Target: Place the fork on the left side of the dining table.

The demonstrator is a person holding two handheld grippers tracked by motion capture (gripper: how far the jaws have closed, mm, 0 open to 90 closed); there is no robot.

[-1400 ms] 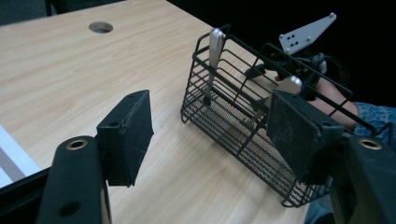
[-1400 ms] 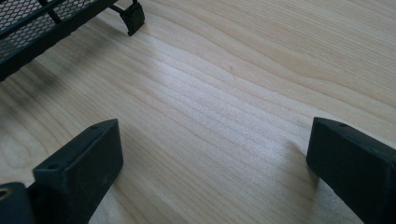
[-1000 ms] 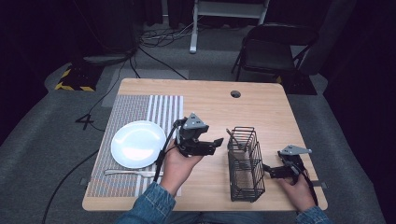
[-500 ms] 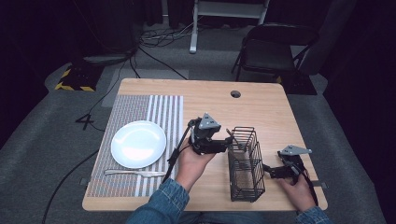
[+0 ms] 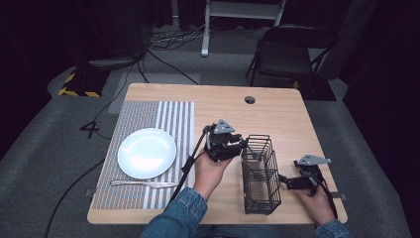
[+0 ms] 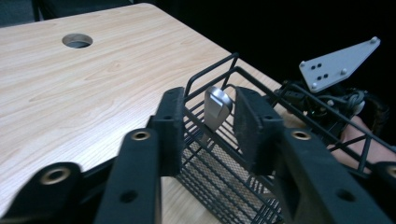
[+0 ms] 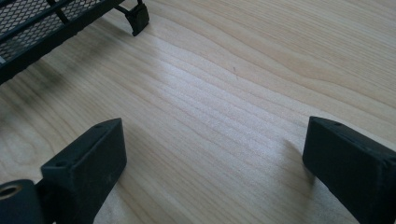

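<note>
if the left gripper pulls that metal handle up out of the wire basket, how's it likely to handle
The handle looks like polished metal, so it is probably stiff and may slip between the flat black fingers. It leans against the basket's rim, so it could catch on the wires when lifted. The basket is open wire, probably light, and may shift or tip if the handle snags.

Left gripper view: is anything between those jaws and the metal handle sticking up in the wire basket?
Nothing visible. The metal handle stands between the pads of the left gripper, whose jaws have just been closing, with gaps either side. The wire basket's rim sits lower.
</note>
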